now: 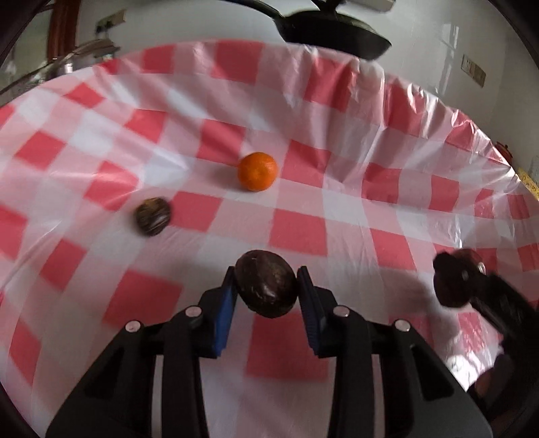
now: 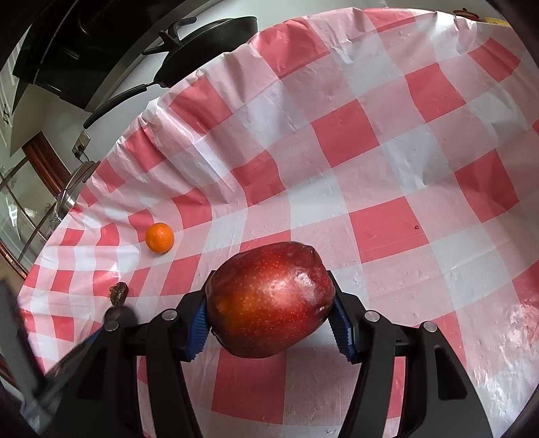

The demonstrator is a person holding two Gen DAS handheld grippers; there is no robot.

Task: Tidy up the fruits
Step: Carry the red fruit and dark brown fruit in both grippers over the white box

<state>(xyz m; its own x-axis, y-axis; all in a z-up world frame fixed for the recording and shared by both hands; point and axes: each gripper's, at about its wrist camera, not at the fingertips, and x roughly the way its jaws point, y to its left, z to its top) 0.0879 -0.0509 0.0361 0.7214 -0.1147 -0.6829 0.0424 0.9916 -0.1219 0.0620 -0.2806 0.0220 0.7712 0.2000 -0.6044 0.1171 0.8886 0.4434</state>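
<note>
My left gripper [image 1: 266,281] is shut on a dark brown, egg-shaped fruit [image 1: 266,293], its blue pads pressing both sides just above the checked cloth. A second dark, streaky fruit [image 1: 152,216] lies to its left, and a tangerine [image 1: 257,171] sits beyond it. My right gripper [image 2: 271,320] is shut on a large red apple [image 2: 269,296], lifted off the table. In the right wrist view the tangerine [image 2: 159,237] is far left, the streaky fruit [image 2: 118,289] below it. The right gripper's apple [image 1: 449,283] shows blurred at the right edge of the left wrist view.
A red-and-white checked plastic cloth [image 1: 337,188] covers the table and wrinkles along the far edge. A black frying pan [image 1: 333,30] stands behind that edge, with its handle [image 2: 114,104] pointing left. A wall with sockets lies beyond.
</note>
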